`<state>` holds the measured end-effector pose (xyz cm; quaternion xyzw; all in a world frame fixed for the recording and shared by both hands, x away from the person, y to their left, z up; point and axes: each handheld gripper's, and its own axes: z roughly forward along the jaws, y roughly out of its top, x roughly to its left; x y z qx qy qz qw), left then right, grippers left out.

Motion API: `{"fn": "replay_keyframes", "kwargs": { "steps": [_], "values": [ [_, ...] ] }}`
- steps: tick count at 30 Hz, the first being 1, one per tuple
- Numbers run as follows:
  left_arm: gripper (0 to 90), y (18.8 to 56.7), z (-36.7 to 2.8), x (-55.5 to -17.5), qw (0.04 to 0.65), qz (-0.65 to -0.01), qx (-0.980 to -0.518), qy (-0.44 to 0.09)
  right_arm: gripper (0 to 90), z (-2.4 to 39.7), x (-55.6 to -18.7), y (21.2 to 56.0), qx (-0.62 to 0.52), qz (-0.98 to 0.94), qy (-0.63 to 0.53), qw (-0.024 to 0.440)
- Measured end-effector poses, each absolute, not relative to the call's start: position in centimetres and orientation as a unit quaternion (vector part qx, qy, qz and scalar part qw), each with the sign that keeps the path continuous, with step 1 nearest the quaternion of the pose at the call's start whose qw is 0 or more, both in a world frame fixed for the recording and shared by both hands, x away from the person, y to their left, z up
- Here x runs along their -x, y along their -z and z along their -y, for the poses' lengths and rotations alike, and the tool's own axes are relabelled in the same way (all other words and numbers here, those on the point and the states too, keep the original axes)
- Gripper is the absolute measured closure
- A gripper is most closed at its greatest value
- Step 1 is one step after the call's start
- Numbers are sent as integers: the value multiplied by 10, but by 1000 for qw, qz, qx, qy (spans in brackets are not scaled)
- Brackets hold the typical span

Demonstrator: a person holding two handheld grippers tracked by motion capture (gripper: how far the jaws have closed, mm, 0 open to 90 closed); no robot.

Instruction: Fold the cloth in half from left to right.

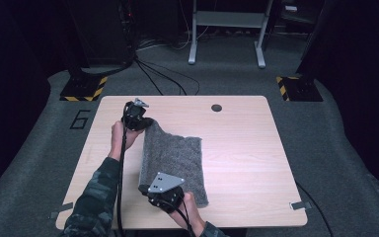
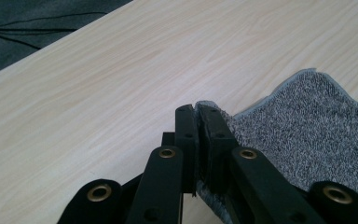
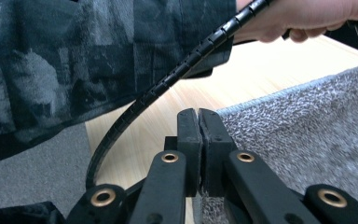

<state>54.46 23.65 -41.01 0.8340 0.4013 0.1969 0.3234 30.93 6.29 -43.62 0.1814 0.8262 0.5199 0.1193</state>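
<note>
Now left tool (image 1: pixel 139 120) pinching grey towel's (image 1: pixel 175 160) far corner, right tool (image 1: pixel 164 196) clamping near corner.

My left tongs (image 1: pixel 137 117) and right tongs (image 1: pixel 164 193) are black, with brass-ringed screws along the linkages; the right carries a grey three-cornered plate (image 1: pixel 166 182). Ribbed black cables (image 3: pixel 168 81) trail back. My sleeves (image 1: pixel 96 200) are dark camouflage.

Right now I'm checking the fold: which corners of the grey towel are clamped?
The two left-edge corners: left gripper pinches the far one, right gripper the near one. The towel's right corners lie free.
</note>
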Motion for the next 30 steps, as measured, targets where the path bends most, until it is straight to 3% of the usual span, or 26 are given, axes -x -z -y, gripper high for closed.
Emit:
{"fn": "replay_keyframes", "kwargs": {
  "steps": [30],
  "values": [
    [852, 443, -136, -565, 325, -348, -865, -159, 876, 19, -302, 474, -266, -839, -447, 162]
  ]
}}
